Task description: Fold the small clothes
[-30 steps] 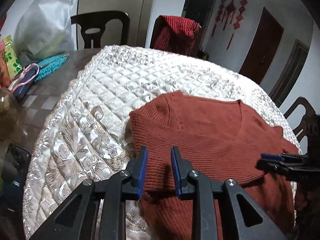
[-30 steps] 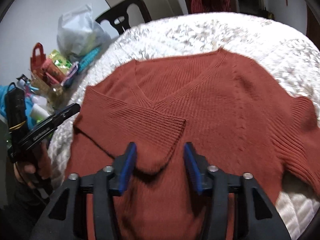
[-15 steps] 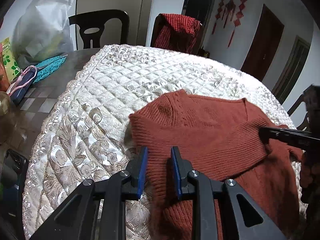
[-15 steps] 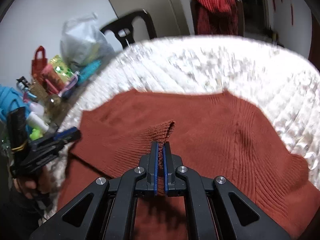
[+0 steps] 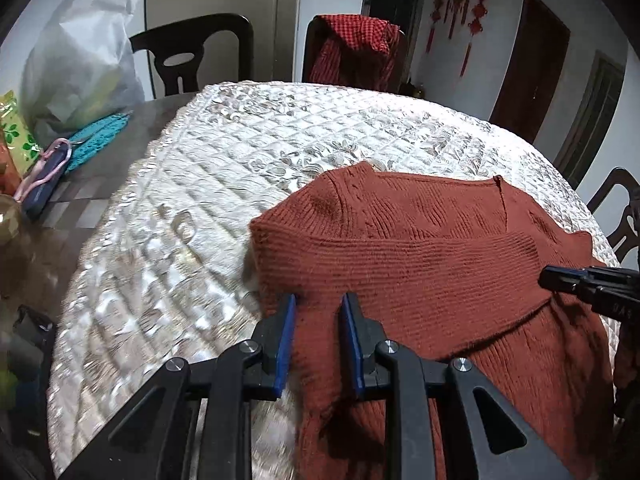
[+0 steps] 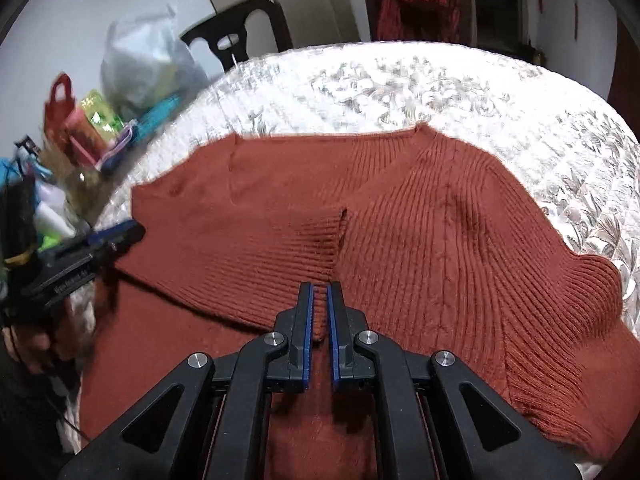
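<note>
The right hand-held gripper (image 6: 319,312) has just closed, pinching the folded-over cuff of the rust-red ribbed knit sweater (image 6: 420,240) at lower centre. The left hand-held gripper (image 5: 318,336), jaws narrow, straddles the sweater's left edge; whether it grips, I can't tell. Sleeve fold in hand; next, I'd judge, lay that cuff flat.

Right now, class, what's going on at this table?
A person is folding a rust-red knitted sweater spread on a quilted white cover, a hand-held claw in each hand. The right claw has just closed on the cuff of the sleeve already folded across the chest. The left claw sits at the sweater's folded side edge, knit between its slightly parted fingers. The other sleeve still lies unfolded.
</note>
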The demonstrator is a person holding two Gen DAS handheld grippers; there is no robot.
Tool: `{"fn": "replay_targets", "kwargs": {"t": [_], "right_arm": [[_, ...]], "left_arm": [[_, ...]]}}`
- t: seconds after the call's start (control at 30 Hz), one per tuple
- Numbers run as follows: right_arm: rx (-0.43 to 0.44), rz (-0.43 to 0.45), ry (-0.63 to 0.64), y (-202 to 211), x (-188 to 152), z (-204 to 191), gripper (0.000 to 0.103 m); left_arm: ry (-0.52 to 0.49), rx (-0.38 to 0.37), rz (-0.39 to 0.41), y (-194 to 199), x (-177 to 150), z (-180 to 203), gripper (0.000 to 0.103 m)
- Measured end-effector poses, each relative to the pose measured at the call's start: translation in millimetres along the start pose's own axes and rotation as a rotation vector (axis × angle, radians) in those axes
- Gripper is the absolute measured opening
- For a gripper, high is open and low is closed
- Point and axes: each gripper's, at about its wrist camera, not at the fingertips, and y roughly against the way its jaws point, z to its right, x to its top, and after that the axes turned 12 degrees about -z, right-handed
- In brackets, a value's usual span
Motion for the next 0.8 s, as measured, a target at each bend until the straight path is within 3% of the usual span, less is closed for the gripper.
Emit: {"fn": "replay_targets", "kwargs": {"t": [0.1, 0.2, 0.4, 0.5, 0.67, 0.8], "right_arm": [[-0.007, 0.043, 0.036, 13, -8, -8, 0.006], [-0.017, -0.009, 0.049, -3, -12, -10, 0.006], [-0.013, 0.063, 0.046, 24, -27, -11, 0.008], [-0.025, 0.1, 0.049, 39, -40, -14, 0.017], [-0.029, 0.142, 0.046, 56, -65, -19, 0.02], [-0.022, 0.165, 0.027, 65, -87, -17, 0.035]], "left_arm": [[0.002, 0.008, 0.02, 8, -8, -3, 0.026], [0.022, 0.009, -0.006, -2, -13, -7, 0.03], [0.005, 0.054, 0.047, 30, -25, 9, 0.03], [0.011, 0.053, 0.076, 45, -35, 17, 0.035], [0.004, 0.051, 0.105, 64, -54, 32, 0.043], [-0.015, 0.066, 0.121, 74, -68, 43, 0.047]]}}
